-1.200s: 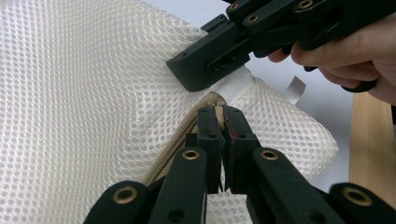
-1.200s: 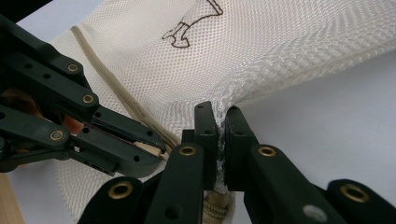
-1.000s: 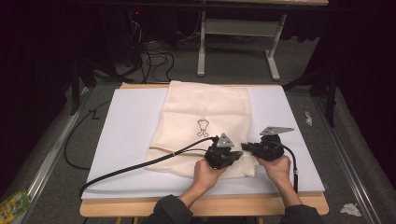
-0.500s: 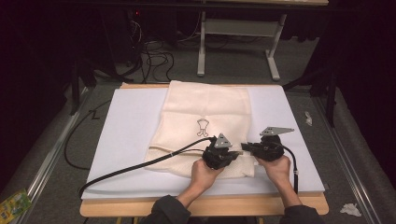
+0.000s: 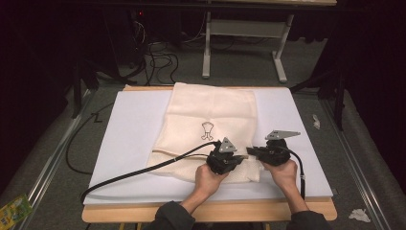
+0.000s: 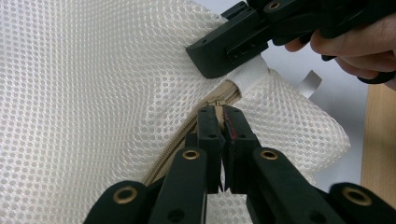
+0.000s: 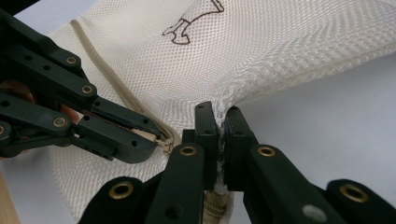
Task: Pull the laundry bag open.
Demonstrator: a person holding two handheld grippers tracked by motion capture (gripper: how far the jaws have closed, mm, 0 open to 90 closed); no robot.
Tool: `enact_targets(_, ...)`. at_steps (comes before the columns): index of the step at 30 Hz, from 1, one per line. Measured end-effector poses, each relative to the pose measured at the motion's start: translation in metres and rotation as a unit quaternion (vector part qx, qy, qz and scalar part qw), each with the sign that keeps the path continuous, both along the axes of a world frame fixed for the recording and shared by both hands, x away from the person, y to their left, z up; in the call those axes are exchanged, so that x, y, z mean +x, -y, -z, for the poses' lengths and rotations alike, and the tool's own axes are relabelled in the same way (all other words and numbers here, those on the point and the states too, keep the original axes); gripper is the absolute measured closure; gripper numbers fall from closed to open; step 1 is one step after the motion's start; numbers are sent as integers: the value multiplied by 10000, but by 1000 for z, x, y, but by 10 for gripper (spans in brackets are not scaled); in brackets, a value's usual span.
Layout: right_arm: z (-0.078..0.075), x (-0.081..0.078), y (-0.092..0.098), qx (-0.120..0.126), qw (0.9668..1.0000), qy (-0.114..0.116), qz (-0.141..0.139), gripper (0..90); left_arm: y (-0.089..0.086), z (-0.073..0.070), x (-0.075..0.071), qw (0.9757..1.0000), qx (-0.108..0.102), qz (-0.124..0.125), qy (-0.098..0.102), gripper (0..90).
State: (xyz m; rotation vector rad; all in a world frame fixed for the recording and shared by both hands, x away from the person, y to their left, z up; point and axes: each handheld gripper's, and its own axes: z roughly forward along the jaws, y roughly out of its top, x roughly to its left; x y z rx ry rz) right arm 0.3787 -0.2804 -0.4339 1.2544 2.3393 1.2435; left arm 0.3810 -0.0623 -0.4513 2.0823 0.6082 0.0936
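Observation:
A cream mesh bag with a small brown drawing lies flat on the white board. Its beige zipper runs along the near edge. My left gripper is shut on the zipper pull, close to the zipper's end. In the high view the left gripper points right, tip to tip with my right gripper. That right gripper is shut on the bag's corner, pinching the white ribbed tab and the mesh beside the zipper end. The fabric is pulled up a little between the two.
The white board rests on a wooden table, whose front edge runs just behind my hands. The left gripper's black cable trails left across the board. A white table frame and loose cables stand on the floor beyond.

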Motion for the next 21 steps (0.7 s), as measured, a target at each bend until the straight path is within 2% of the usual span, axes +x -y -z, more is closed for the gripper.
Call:
enact_targets(4,-1,-1,0,24,10000,13,-4,881,0,0,-2,10000,34,3,44,875)
enact_targets(6,-1,0,0,84,10000,-14,10,881,0,-1,-4,9998,99,-27,153,875)
enact_targets(10,-5,1,-4,11,10000,84,8,883,-3,0,-2,9998,181,-84,96,876)
enact_targets(12,-6,1,-2,57,9999,72,42,882,-10,1,0,9999,83,-111,27,876)
enact_targets(21,-5,0,-1,11,10000,92,36,883,-16,-2,0,9997,139,-174,92,876)
